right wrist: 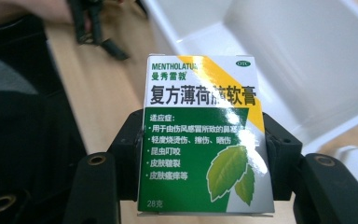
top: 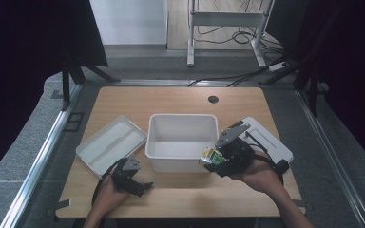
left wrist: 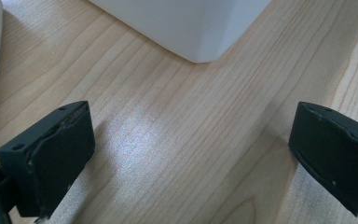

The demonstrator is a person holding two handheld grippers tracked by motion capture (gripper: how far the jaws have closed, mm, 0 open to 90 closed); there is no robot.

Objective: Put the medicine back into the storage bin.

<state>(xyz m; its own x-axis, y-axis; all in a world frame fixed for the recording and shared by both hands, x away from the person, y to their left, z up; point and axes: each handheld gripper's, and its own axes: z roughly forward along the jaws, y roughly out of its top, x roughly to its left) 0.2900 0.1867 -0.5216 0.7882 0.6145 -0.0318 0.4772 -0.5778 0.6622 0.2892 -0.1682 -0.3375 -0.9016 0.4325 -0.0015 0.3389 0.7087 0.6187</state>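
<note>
In the high view, the right gripper (top: 212, 160) sits at the lower right of centre, held up at the near right corner of the white bin (top: 182, 141). Its jaws are clamped on a small green, white and yellow Mentholatum box (top: 211, 156), which hangs just at the bin's outer corner, close to the rim (whether it touches the wall cannot be told from here). The right gripper view shows the box (right wrist: 204, 135) upright in the middle of the frame, a black pad pressed against each side of its lower half, with the open inside of the bin (right wrist: 303, 60) filling the upper right behind it.

The left gripper (top: 135, 183) lies low at the lower left of the high view, resting on or just above the wooden table (top: 180, 100), in front of the bin's near left corner. In the left gripper view its jaws stand wide apart at the left and right edges of the frame, with bare wood grain between them and a white bin corner (left wrist: 200, 32) at the top centre.

A white lid (top: 110, 143) lies tilted at the left of the bin, and another white tray (top: 270, 141) lies at the right, partly behind the right gripper.
</note>
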